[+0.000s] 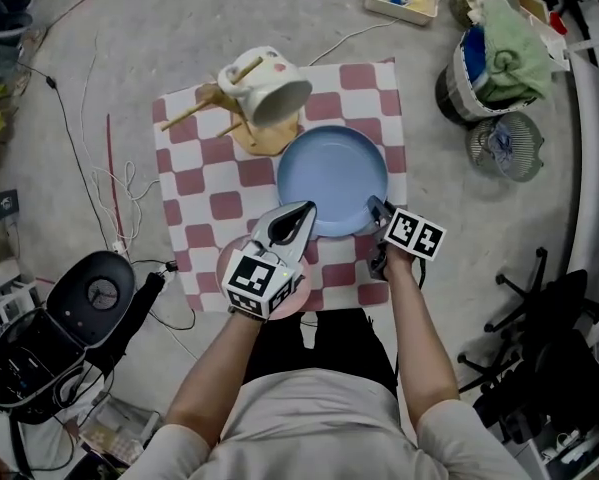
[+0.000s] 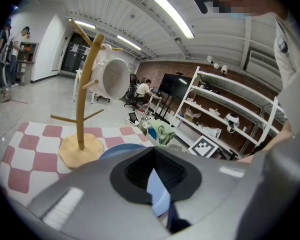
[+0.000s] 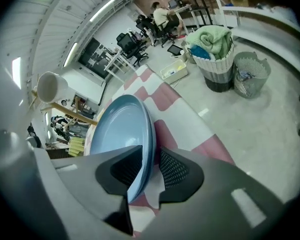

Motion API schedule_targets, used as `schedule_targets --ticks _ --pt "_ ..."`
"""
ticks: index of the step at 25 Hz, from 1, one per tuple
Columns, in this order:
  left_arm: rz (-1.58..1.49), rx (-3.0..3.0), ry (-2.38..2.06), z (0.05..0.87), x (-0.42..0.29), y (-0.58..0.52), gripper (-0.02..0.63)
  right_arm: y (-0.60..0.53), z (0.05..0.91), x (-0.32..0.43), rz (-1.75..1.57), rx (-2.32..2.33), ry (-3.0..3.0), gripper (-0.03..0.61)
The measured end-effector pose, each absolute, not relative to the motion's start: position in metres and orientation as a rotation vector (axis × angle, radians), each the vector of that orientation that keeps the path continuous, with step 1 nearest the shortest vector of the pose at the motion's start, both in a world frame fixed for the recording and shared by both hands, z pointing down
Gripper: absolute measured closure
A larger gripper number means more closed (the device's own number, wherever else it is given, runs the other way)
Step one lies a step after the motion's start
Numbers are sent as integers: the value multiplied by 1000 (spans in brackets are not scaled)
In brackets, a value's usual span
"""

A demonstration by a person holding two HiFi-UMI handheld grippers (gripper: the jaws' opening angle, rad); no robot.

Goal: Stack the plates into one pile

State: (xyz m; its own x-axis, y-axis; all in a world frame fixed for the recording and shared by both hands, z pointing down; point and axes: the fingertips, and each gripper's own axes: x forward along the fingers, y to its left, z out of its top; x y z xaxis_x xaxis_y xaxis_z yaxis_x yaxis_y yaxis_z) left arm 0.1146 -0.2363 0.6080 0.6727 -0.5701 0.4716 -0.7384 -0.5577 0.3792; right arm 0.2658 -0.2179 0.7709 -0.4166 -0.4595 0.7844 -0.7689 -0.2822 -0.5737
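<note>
The left claw [image 1: 302, 211] and the right claw [image 1: 375, 206] each clamp the near rim of the blue plate [image 1: 331, 176] over the checked cloth [image 1: 194, 183]; a pink plate [image 1: 225, 259] lies under the left claw

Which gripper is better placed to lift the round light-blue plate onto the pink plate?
Right, probably. The right gripper has its jaws around the rim of the round light-blue plate. The left gripper holds only a blue sliver between its jaws.
</note>
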Motion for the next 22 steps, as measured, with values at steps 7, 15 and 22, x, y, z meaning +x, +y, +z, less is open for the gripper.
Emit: schedule_targets --ticks 7,15,22 --pt "396 2305 -1048 609 99 -234 607 -218 782 260 2008 1574 -1664 494" --pt "387 2292 -1075 611 88 -227 607 -215 777 256 2109 1564 -1724 514" --pt "363 2304 -1082 603 79 -217 607 -210 758 259 2095 1584 -1766 514"
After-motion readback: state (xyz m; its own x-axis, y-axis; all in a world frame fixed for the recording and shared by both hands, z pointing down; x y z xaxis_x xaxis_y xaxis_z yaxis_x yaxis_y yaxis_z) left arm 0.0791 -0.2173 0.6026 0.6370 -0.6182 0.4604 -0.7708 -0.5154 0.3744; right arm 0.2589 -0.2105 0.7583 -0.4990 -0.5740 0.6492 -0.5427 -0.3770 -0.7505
